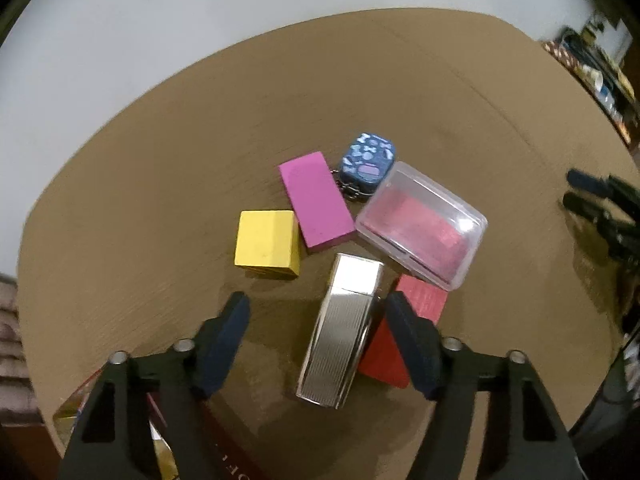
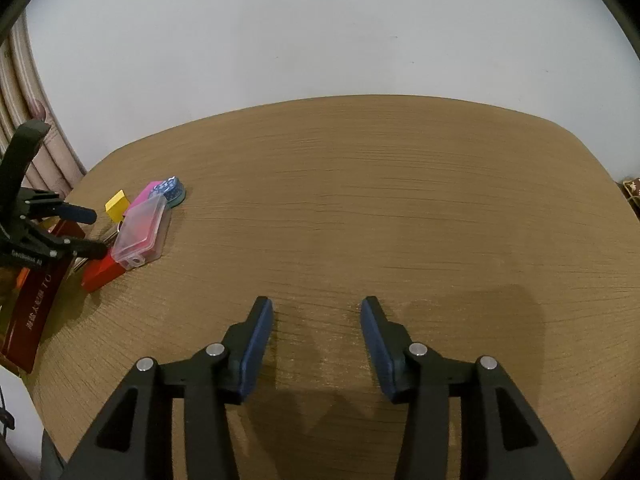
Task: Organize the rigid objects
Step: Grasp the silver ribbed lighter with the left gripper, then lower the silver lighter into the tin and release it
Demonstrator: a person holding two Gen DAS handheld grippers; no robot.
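1. Nearest the left camera, the left gripper (image 1: 316, 318) points steeply down with its jaws partly open. The silver metal case (image 1: 340, 332) lies between the pads; the right pad sits just beside its long edge, the left pad stands clear, so nothing is gripped.
2. The case looks stiff, smooth and probably slippery, with some weight for its size. A hold across its narrow width, on the ribbed lower half, seems the safest.
3. Just beside it lies a red wooden block (image 1: 384, 360), partly hidden behind the right pad, with a paler red block (image 1: 424, 296) touching it.
4. Further on sit a yellow cube (image 1: 268, 242), a magenta block (image 1: 316, 204) and a clear plastic box (image 1: 424, 224) with something pink inside. All are rigid and light; the box may be brittle and slick.
5. Farthest in the cluster is a small blue patterned case (image 1: 368, 160) with a chain, possibly a keyring; blur leaves this unsure.
6. The right gripper (image 2: 316, 334) hovers over bare wooden table (image 2: 400, 200), jaws moderately open and empty, well apart from the cluster at the table's left.
7. A dark red book (image 2: 36, 304) lies at the table's near left edge.
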